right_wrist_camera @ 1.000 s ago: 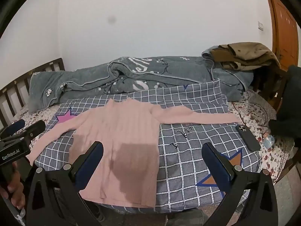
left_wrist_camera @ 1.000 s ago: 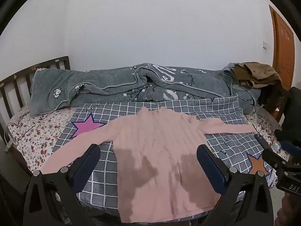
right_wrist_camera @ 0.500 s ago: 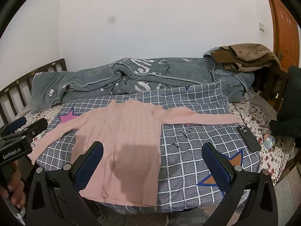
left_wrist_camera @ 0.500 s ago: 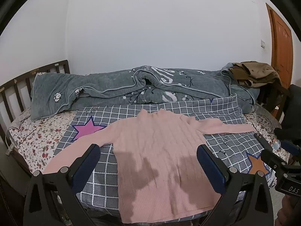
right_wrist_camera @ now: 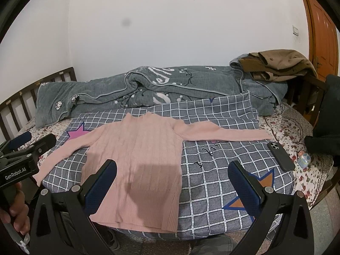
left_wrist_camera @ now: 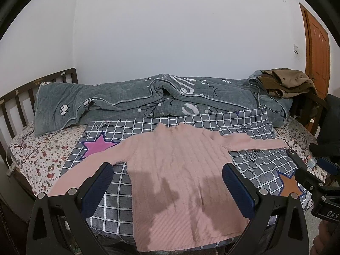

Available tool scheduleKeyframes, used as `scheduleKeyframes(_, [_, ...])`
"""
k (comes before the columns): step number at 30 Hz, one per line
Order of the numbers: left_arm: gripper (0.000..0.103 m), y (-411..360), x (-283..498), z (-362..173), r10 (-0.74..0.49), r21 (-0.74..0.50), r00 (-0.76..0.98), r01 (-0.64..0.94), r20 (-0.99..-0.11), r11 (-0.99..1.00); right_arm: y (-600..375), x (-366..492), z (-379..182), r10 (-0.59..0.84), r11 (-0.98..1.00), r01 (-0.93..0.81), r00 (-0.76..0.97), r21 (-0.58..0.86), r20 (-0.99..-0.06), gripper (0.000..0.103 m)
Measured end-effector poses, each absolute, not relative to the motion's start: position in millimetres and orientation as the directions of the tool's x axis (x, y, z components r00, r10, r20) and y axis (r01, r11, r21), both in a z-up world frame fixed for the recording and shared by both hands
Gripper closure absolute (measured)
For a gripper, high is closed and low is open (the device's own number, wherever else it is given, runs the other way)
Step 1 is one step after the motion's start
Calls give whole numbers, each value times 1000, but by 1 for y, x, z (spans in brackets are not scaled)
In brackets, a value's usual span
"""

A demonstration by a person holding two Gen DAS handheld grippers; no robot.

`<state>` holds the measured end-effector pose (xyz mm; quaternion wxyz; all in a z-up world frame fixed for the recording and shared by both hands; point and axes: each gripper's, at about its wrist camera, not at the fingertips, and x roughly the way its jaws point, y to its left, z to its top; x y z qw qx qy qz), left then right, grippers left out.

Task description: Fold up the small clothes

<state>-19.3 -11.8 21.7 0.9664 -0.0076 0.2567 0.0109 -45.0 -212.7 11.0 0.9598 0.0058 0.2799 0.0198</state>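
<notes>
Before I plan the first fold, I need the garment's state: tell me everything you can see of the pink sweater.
The sweater is pale pink ribbed knit with a high collar. It lies flat and unfolded on the checked cover, collar toward the wall, both long sleeves spread sideways, hem at the near bed edge. Shadows darken its lower body. Neither tool touches it, and the phone lies apart from its sleeve.

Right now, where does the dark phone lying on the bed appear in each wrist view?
Left wrist: the phone lies at the far right, partly cut off behind the right claw's body, just past the pink sweater's right cuff.
Right wrist: the phone lies in full view, right of centre, below that cuff.
Shared landmark: the orange star on the checked cover.
</notes>
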Motion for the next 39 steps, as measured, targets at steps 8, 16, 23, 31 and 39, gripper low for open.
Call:
scheduleKeyframes(8, [0,-14,-21,20,15,-10,869,-23,-495,1000,-213,-48,12,48,999,-41,846,24,-532,1])
scheduleKeyframes(16, [0,-15,-22,20,12,-11,869,-20,-495,1000,-212,-48,13,51,999,-44,846,27,-531,1])
scheduleKeyframes(23, [0,-15,-22,21,12,-12,869,-21,-495,1000,-212,-49,15,54,999,-47,849,28,-526,1])
scheduleKeyframes(31, [0,-14,-22,21,11,-12,869,-19,-494,1000,-212,-51,16,56,998,-48,850,28,-524,1])
scheduleKeyframes(39, [0,-14,-22,21,10,-13,869,-19,-494,1000,-210,-51,18,56,998,-51,853,25,-519,1])
